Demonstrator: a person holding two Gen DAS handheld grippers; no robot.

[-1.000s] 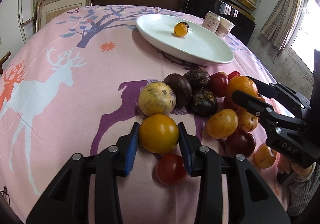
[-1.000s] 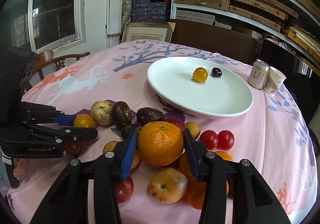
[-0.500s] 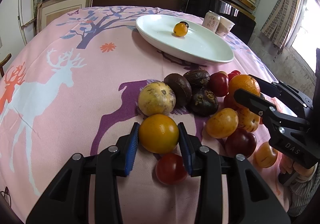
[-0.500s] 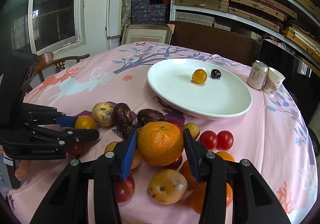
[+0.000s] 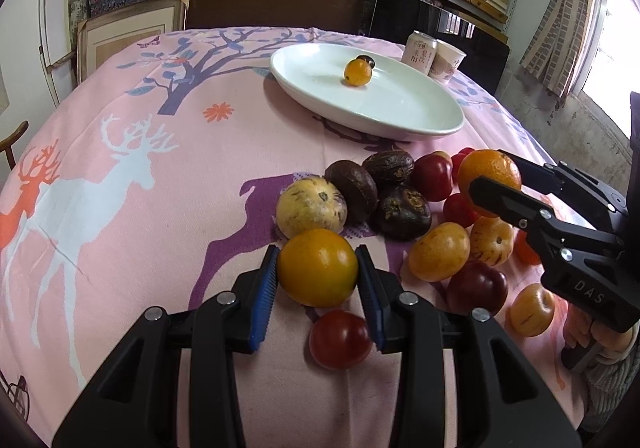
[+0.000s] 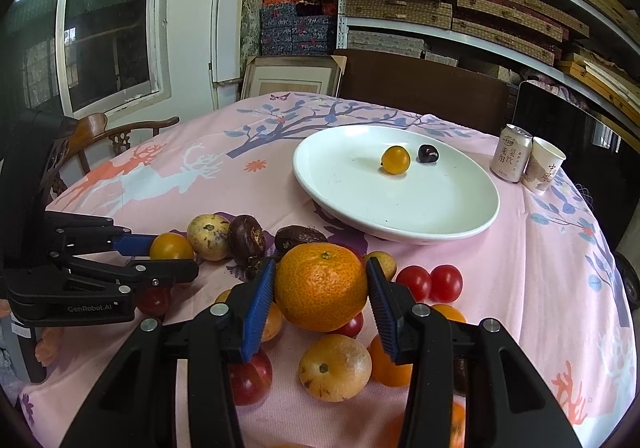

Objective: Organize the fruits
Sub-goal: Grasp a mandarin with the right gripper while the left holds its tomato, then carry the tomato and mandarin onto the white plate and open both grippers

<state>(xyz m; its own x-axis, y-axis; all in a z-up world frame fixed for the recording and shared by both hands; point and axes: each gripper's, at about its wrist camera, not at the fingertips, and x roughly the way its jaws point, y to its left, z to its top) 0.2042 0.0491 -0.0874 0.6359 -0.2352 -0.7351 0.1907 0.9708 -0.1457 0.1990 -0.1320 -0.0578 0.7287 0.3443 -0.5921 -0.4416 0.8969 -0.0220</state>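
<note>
While both tools are held low over the pink table [image 5: 132,152], a fruit is clamped in each. At the lower centre of the left wrist view, a yellow-orange tomato [image 5: 318,267] is pinched between the blue pads of the left tool [image 5: 318,276], whose jaws are narrowed onto it. At the lower centre of the right wrist view, a large orange [image 6: 322,285] is gripped by the right tool [image 6: 322,288], with both pads pressed to its sides. Around the two held fruits a heap of loose fruit is spread on the cloth: a pale speckled fruit [image 5: 310,205], dark wrinkled passion fruits [image 5: 404,212] and a red tomato [image 5: 340,339] just below the left tool. Toward the upper right of the left wrist view a white plate [image 5: 400,116] is seen, on which a small yellow fruit [image 5: 357,72] and a dark one lie side by side. Beside the plate, a can [image 6: 511,159] and a paper cup [image 6: 543,165] are stood together.
</note>
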